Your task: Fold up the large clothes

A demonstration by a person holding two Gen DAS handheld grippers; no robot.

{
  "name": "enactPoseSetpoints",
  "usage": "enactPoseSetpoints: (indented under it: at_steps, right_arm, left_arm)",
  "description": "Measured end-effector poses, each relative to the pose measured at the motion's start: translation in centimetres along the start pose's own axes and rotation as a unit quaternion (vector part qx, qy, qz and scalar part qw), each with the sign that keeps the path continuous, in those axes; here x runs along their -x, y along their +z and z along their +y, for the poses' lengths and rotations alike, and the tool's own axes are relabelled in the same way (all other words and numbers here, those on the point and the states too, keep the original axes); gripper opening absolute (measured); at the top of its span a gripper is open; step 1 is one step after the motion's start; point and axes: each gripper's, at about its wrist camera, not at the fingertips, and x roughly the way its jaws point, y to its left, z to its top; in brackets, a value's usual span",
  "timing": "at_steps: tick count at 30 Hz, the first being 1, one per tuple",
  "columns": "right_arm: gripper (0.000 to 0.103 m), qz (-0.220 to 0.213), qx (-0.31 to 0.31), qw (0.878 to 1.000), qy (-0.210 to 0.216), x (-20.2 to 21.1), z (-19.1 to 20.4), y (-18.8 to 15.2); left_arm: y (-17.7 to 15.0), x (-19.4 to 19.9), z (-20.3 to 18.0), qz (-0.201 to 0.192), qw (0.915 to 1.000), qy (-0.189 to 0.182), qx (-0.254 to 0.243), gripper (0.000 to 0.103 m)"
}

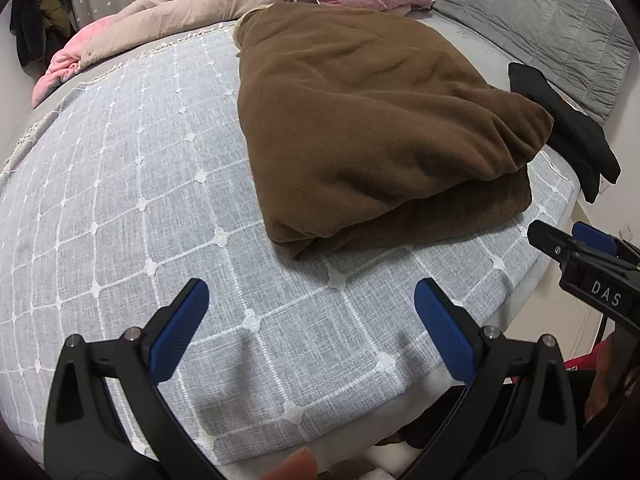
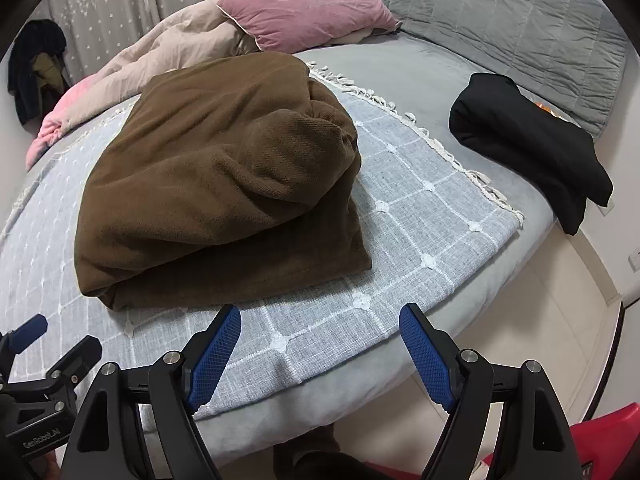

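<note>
Softly heaped on the checked throw (image 1: 132,208), a brown garment (image 1: 372,132) of thick fleecy cloth, folded into a rough rectangle with a rounded, puffy upper layer over a flatter lower one; no collar or sleeve to be made out. From the right wrist, same brown garment (image 2: 216,184) at mid-bed, its bulging fold showing a fine knit rib. Throw (image 2: 416,216) of pale blue-grey woven fabric crossed by white stitched lines with small tufts at the crossings, fringed along the far edge. Beneath it, a smooth grey sheet (image 2: 404,80).

Well apart on the right edge of the bed, a black folded garment (image 2: 528,140), matte, one end drooping over the side; partly hidden behind the brown one in the left view (image 1: 568,128). Behind, a pink velvety pillow (image 2: 304,8), a crumpled beige-pink duvet (image 1: 168,12) and a quilted grey headboard (image 2: 512,16).

Left gripper (image 1: 312,312) low over the near edge of the throw, fingers spread wide, touching nothing, blue ribbed pads (image 1: 180,332). Right gripper (image 2: 320,344) likewise wide apart and empty, pads (image 2: 428,360) cross-hatched; seen from the left view (image 1: 576,252) at the frame edge, mostly cut off. Dark clothes (image 1: 36,12) hanging at far left, blurred.
</note>
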Motion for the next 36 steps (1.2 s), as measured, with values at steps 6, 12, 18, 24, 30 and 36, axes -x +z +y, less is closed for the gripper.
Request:
enactPoseSetpoints:
  at_steps: [6,12,18,24,30,36]
  right_arm:
    - [0.083,0.002,0.002,1.0,-0.002,0.01,0.19,-0.11]
    - [0.083,0.004,0.003,1.0,-0.003,-0.08,0.17,-0.07]
    - [0.083,0.005,0.003,1.0,-0.004,-0.09,0.3,-0.14]
    - [0.083,0.007,0.004,1.0,-0.005,-0.18,0.32,-0.23]
    - [0.083,0.009,0.006,1.0,-0.007,-0.29,0.38,-0.26]
    - [0.083,0.009,0.008,1.0,-0.009,-0.29,0.47,-0.33]
  left_arm:
    - [0.07,0.02,0.17,-0.001,1.0,0.001,0.001,0.102]
    - [0.07,0.04,0.22,-0.001,1.0,0.001,0.0,0.102]
    - [0.05,0.01,0.34,-0.001,1.0,0.003,0.0,0.102]
    - [0.05,-0.23,0.43,0.001,1.0,0.005,0.001,0.102]
    - [0.06,-0.28,0.32,0.001,1.0,0.005,0.001,0.102]
    - [0.05,-0.29,0.28,0.002,1.0,0.006,0.002,0.102]
